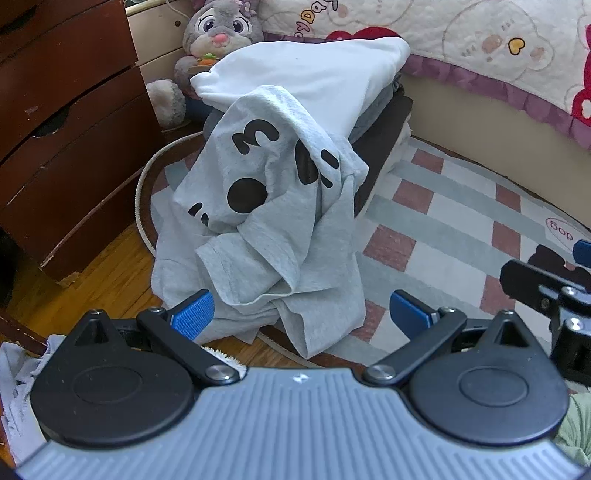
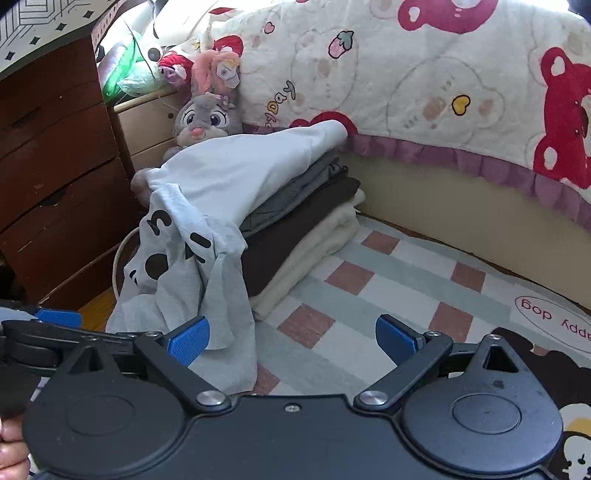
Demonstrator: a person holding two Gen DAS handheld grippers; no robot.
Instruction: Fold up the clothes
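A grey T-shirt (image 1: 266, 229) with black print hangs crumpled off the front of a stack of folded clothes (image 1: 380, 147), topped by a white garment (image 1: 303, 77). My left gripper (image 1: 301, 314) is open just in front of the shirt's lower hem, nothing between its blue pads. In the right wrist view the same grey T-shirt (image 2: 184, 266) droops down the left side of the stack of folded clothes (image 2: 306, 229). My right gripper (image 2: 291, 338) is open over the checked rug, its left pad beside the shirt's hanging edge. The right gripper shows at the left view's right edge.
A dark wooden drawer chest (image 1: 62, 129) stands at left. A grey plush rabbit (image 1: 218, 29) sits behind the stack. A bed with a bear-print quilt (image 2: 443, 74) runs along the back. The checked rug (image 2: 388, 280) lies on a wooden floor (image 1: 107, 273). Pale clothes (image 1: 18, 398) lie at lower left.
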